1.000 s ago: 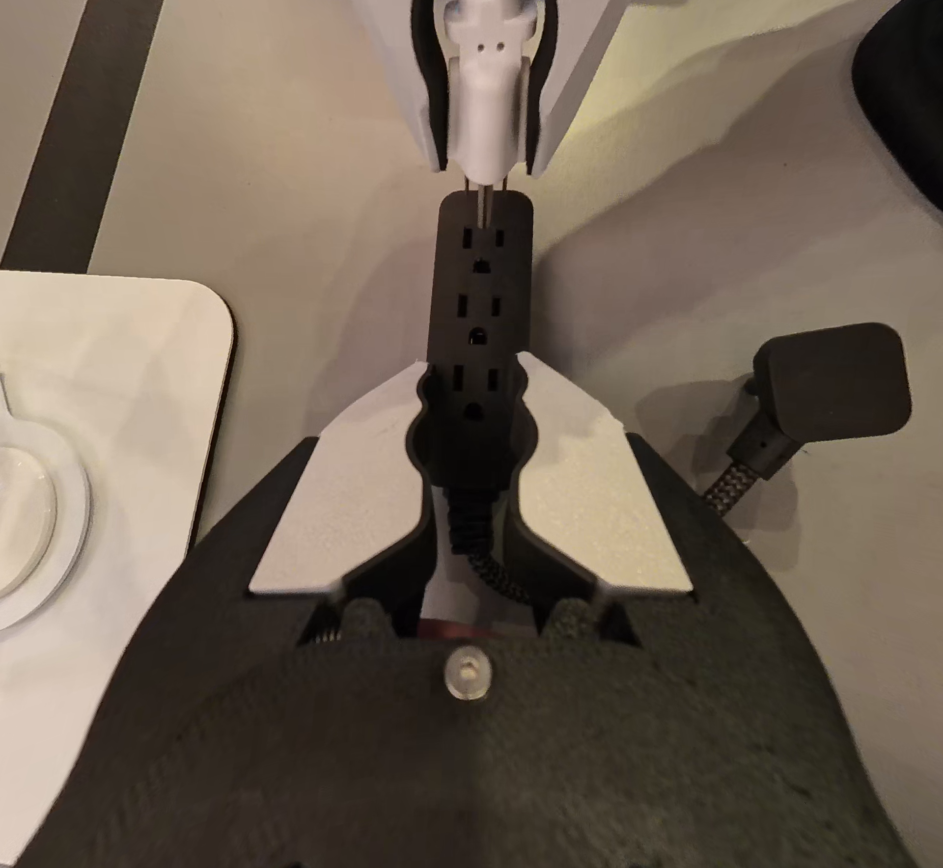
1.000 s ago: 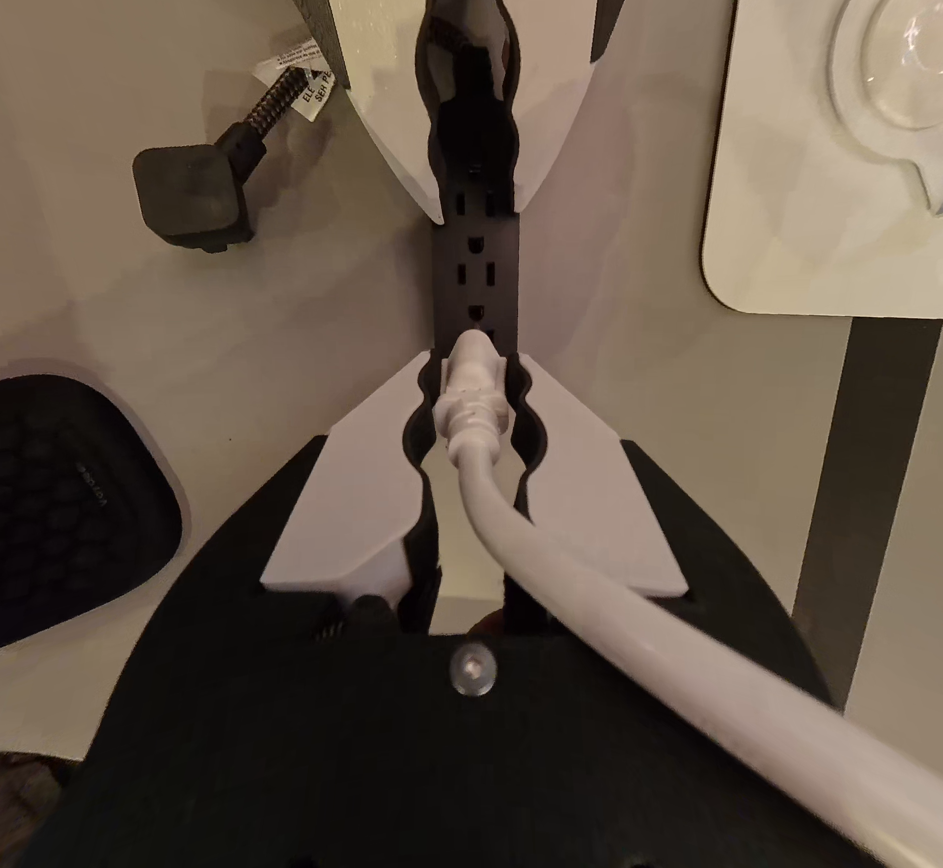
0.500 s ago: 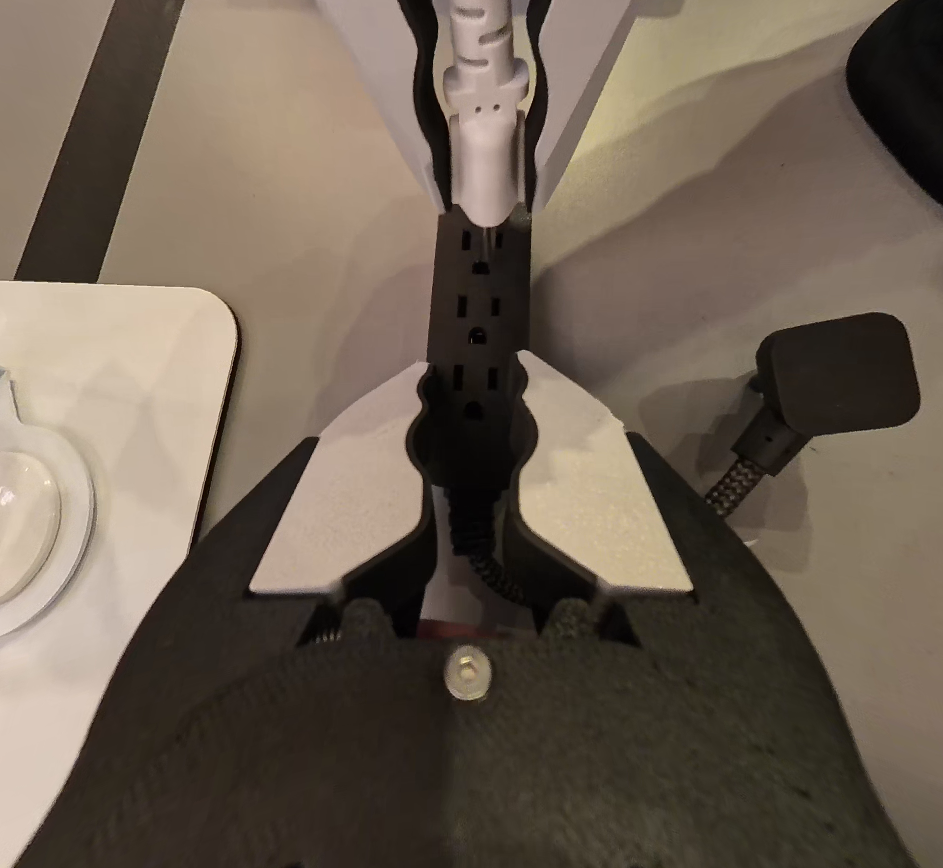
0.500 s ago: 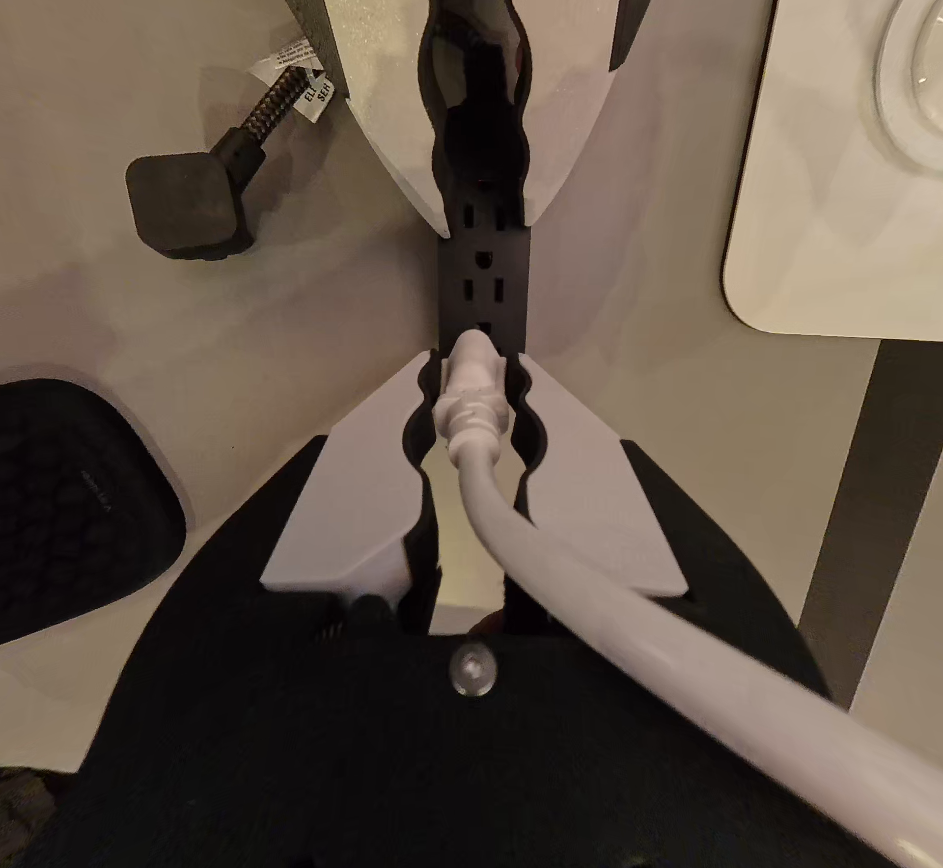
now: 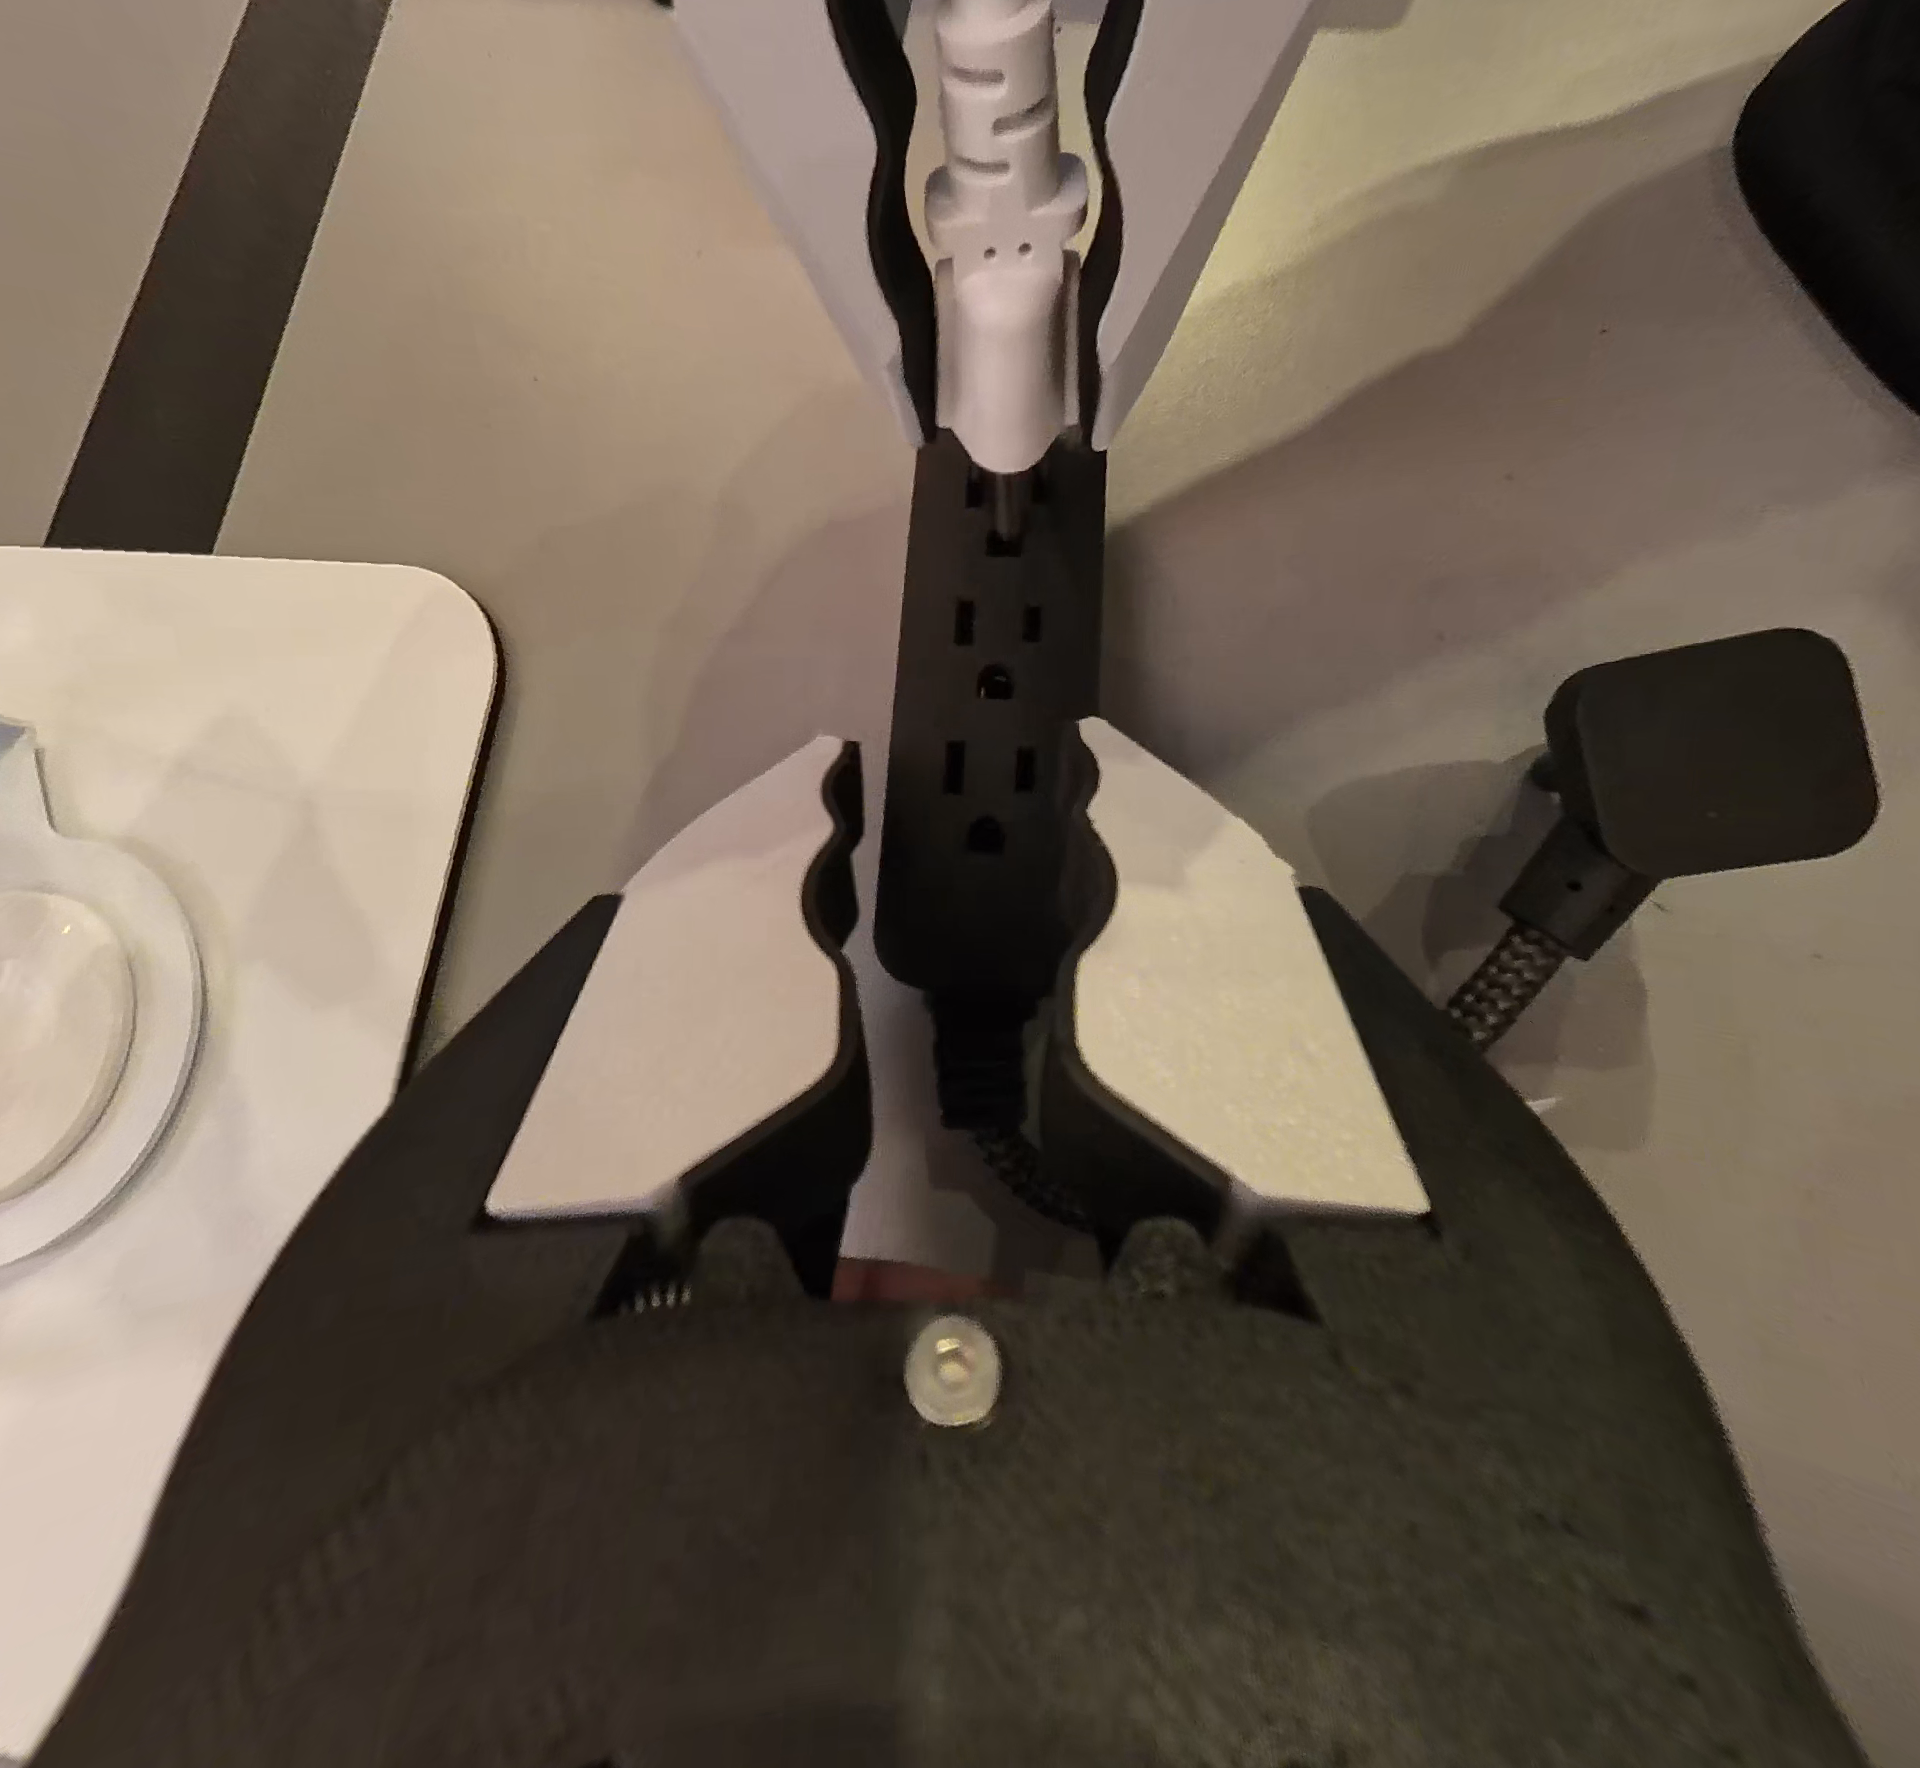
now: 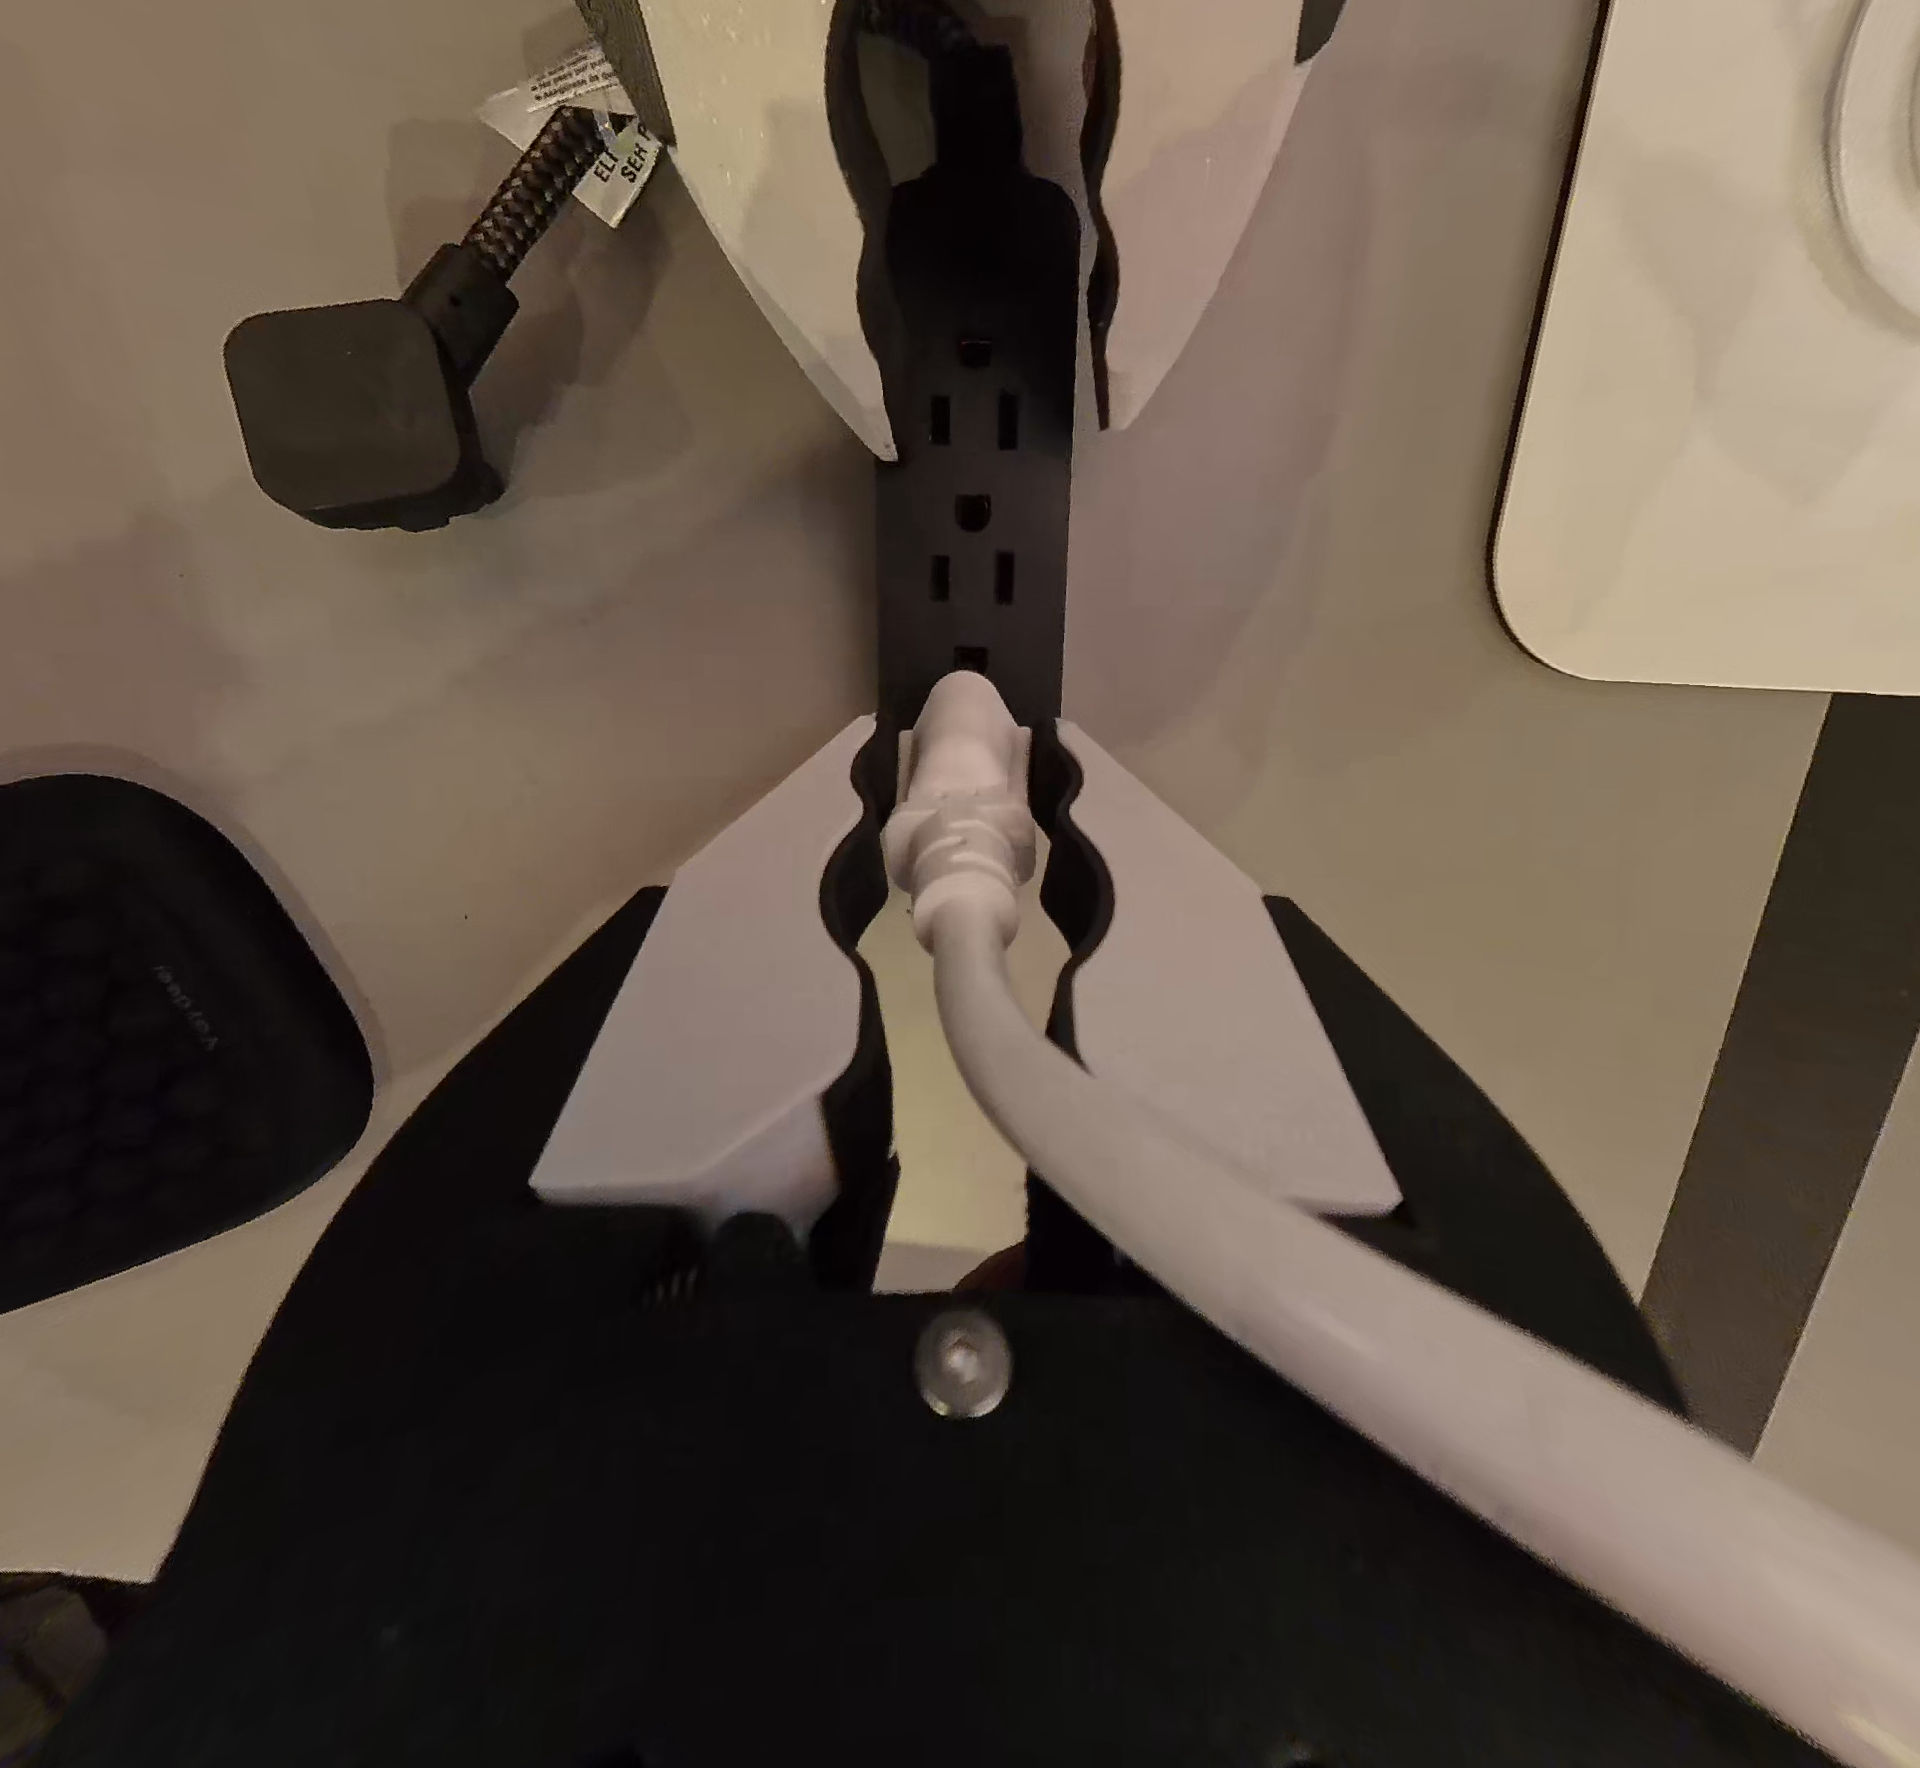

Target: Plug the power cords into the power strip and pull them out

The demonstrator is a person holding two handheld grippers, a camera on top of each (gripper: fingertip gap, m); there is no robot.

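Observation:
A black power strip with three outlets lies on the pale table. My left gripper is shut on its cord end. It also shows in the right wrist view. My right gripper is shut on a white plug with a thick white cord. In the left wrist view the right gripper comes in from the top with the white plug. The plug's metal prongs sit partly in the far outlet, with a short length of prong showing.
A black flat plug on a braided cord lies to the right of the strip; it also shows in the right wrist view. A white board with a clear round dish lies at the left. A black padded object lies near the table edge. Spacing between my two grippers at the tips: around 6 cm. The black padded object is about 20 cm from my right fingertips.
The right gripper has moved the white plug toward the strip. The prongs have gone from above the far outlet into it. The left gripper has kept its hold.

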